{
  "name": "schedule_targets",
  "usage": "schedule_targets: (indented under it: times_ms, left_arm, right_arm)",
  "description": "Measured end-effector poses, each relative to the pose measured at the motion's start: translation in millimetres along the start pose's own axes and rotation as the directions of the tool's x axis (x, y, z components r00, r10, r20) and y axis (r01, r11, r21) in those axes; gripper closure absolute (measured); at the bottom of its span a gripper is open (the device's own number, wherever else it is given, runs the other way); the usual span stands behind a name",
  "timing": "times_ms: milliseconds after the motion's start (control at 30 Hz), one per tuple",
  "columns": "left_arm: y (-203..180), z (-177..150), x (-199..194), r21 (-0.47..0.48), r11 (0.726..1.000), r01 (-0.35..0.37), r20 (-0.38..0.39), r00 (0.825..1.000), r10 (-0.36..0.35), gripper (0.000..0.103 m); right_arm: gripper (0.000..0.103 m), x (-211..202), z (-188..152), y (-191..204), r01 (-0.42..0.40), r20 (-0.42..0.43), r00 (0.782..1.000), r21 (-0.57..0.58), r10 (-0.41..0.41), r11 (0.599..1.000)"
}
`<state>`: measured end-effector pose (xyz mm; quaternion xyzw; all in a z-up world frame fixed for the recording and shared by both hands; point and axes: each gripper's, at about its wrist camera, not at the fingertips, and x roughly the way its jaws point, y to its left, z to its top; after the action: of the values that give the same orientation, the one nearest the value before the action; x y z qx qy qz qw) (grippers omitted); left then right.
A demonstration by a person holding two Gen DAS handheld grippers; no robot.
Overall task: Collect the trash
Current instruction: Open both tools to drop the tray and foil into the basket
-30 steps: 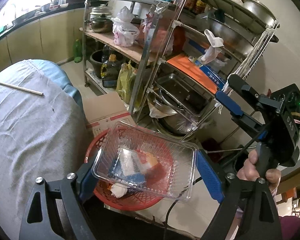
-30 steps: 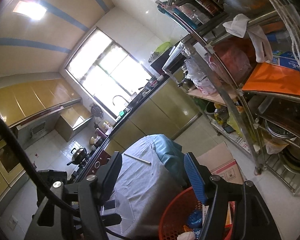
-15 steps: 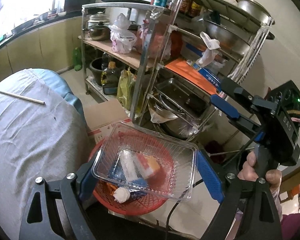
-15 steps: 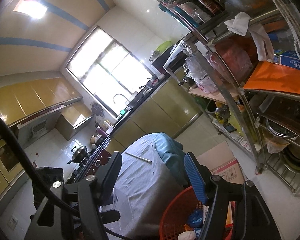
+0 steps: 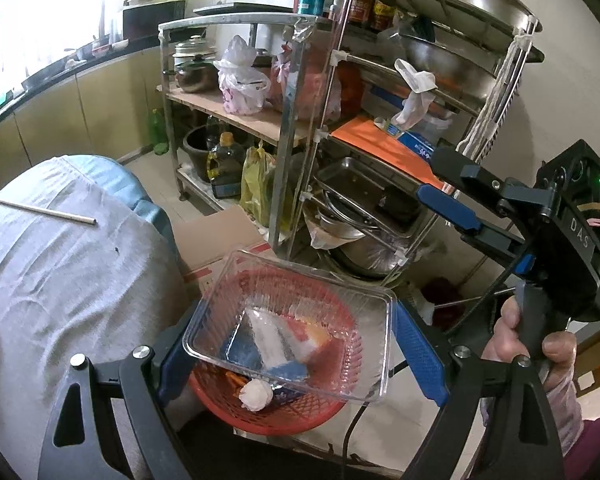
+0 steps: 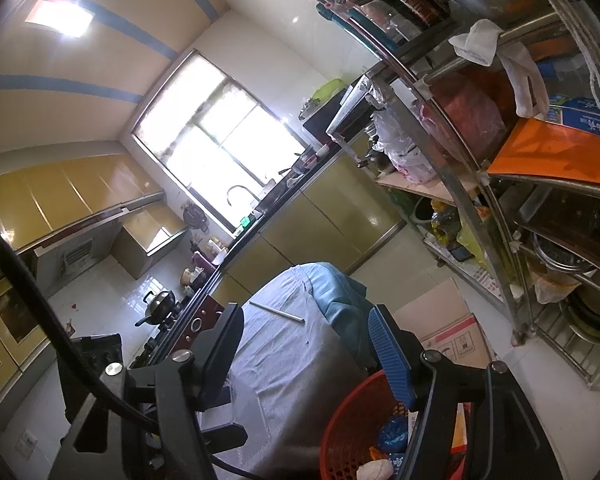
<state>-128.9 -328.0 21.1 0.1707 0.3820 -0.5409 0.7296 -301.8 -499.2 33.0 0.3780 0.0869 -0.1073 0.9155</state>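
Observation:
A clear plastic tray (image 5: 364, 320) hangs over a red mesh basket (image 5: 328, 406), and my left gripper (image 5: 292, 354) is shut on it, one blue pad against each side. In the basket lie a crumpled white paper ball (image 5: 255, 395) and blue and orange wrappers. My right gripper (image 6: 308, 352) stands open with nothing between its fingers, beside the red basket (image 6: 340, 412) and pointing across the cloth-covered table. The right gripper (image 5: 430, 178) also shows in the left wrist view, held by a hand (image 5: 540, 344) at the right.
A table under a grey cloth (image 5: 60, 280) is at the left with a thin metal rod (image 5: 46, 211) on it. A steel rack (image 5: 300, 120) full of pots, bags and bottles stands behind the basket. A cardboard box (image 5: 216, 236) lies on the floor between them.
My left gripper has rolled slightly with the clear tray still in it, over the basket. The right gripper has stayed in place.

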Motion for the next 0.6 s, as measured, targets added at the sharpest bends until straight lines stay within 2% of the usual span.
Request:
schedule_targets:
  times_ms: [167, 500, 600]
  left_arm:
    - [-1, -1, 3, 0.006, 1.0, -0.024, -0.003, 1.0, 0.024, 0.012]
    - [0, -1, 15, -0.03, 0.999, 0.027, -0.029, 0.999, -0.028, 0.012]
    - [-6, -3, 11, -0.003, 1.0, 0.017, 0.001, 1.0, -0.017, 0.011]
  right_arm:
    - [0.034, 1, -1, -1, 0.0, -0.004, 1.0, 0.001, 0.0, 1.0]
    - [0.034, 3, 0, -2, -0.001, -0.011, 1.0, 0.002, 0.001, 1.0]
    - [0.034, 3, 0, -3, -0.002, -0.011, 1.0, 0.0, 0.002, 1.0]
